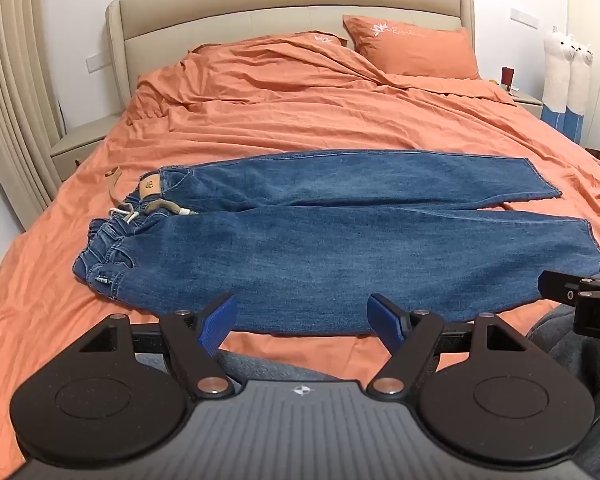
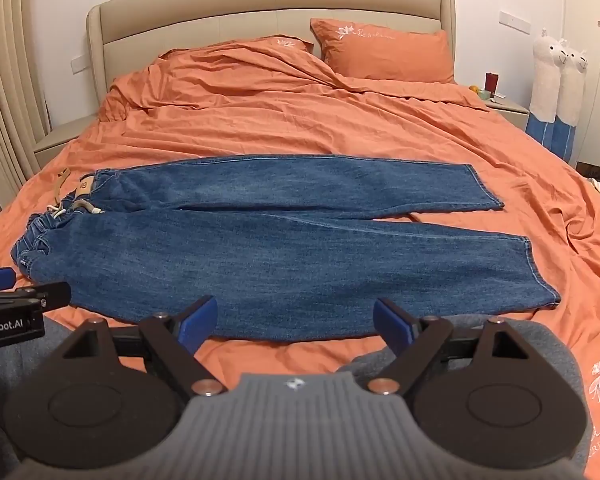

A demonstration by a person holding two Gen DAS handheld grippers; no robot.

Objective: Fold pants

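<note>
Blue jeans (image 1: 340,248) lie flat across the orange bed, waistband to the left, both legs stretched to the right, one leg nearer me and one farther. They also show in the right wrist view (image 2: 284,256). My left gripper (image 1: 302,320) is open and empty, just above the near edge of the near leg. My right gripper (image 2: 296,322) is open and empty, also at the near edge of that leg, to the right of the left one. A tan drawstring (image 1: 114,184) trails from the waistband.
The orange duvet (image 1: 300,112) covers the bed, with pillows (image 1: 412,48) at the beige headboard. Nightstands stand on both sides. Two plush llamas (image 1: 566,76) lean on the right wall. Grey fabric (image 2: 480,344) lies under my grippers at the bed's near edge.
</note>
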